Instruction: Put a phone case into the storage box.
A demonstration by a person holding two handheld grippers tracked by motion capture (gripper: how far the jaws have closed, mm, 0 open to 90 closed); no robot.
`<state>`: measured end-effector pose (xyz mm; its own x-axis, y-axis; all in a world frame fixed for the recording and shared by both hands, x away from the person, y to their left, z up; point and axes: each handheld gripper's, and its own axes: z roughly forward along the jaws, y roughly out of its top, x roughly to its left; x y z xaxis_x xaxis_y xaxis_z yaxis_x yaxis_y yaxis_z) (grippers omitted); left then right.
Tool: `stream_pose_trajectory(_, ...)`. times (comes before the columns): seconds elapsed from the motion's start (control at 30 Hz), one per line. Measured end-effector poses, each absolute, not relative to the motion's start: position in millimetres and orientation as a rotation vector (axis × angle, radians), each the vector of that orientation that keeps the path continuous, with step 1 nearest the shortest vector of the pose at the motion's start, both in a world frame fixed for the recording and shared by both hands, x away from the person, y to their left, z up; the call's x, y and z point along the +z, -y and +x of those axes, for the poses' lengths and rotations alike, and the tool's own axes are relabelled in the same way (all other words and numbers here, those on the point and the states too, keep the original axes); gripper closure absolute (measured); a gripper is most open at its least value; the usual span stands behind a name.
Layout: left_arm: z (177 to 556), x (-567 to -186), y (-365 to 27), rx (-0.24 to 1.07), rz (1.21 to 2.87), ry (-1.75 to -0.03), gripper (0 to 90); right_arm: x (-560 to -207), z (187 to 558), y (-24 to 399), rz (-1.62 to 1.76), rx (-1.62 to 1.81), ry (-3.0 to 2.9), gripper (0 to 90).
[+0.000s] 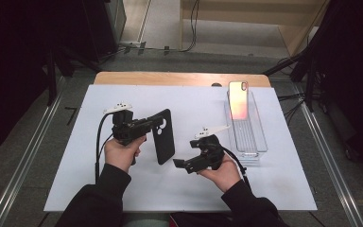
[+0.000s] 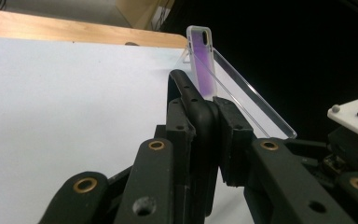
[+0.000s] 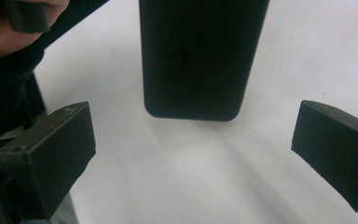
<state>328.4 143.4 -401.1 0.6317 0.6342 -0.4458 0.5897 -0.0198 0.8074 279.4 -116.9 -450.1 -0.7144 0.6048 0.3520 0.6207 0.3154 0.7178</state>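
Note:
My left gripper [image 1: 152, 124] is shut on the edge of a black phone case [image 1: 165, 138] and holds it off the white sheet. In the left gripper view the case [image 2: 186, 88] stands edge-on, pinched between both pads of that gripper [image 2: 206, 122]. My right gripper [image 1: 180, 163] points at the case's lower end from the right, with its jaws apart. The right gripper view shows the case's rounded end [image 3: 200, 56] just beyond the open gripper [image 3: 191, 149], with nothing between the fingers [image 3: 51, 154].
A clear plastic tray [image 1: 250, 144] lies at the right of the white sheet [image 1: 123, 189], and a pink-orange phone case [image 1: 238, 99] leans upright at its far end. A wooden table edge [image 1: 170, 78] runs behind the sheet.

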Motion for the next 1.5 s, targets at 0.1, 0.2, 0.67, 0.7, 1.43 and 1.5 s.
stream_pose_trajectory(0.1,326,-401,-143,0.053,1.684,-0.996,77.7,-450,279,116,-1.21,-1.373,2.568,0.0)
stream_pose_trajectory(0.2,323,-402,-141,0.053,1.691,-0.986,77.6,-447,278,115,-1.226,-1.37,2.59,0.0)
stream_pose_trajectory(0.67,310,-403,-132,0.066,1.683,-0.967,77.6,-427,274,118,-1.349,-1.542,2.546,0.0)
stream_pose_trajectory(0.7,309,-403,-131,0.065,1.684,-0.968,77.6,-426,274,117,-1.35,-1.552,2.538,0.0)
stream_pose_trajectory(1.43,288,-403,-118,0.032,1.669,-0.971,77.6,-421,282,101,-1.374,-1.603,2.494,0.0)
stream_pose_trajectory(1.5,287,-403,-117,0.029,1.669,-0.973,77.5,-421,283,99,-1.374,-1.599,2.503,0.0)
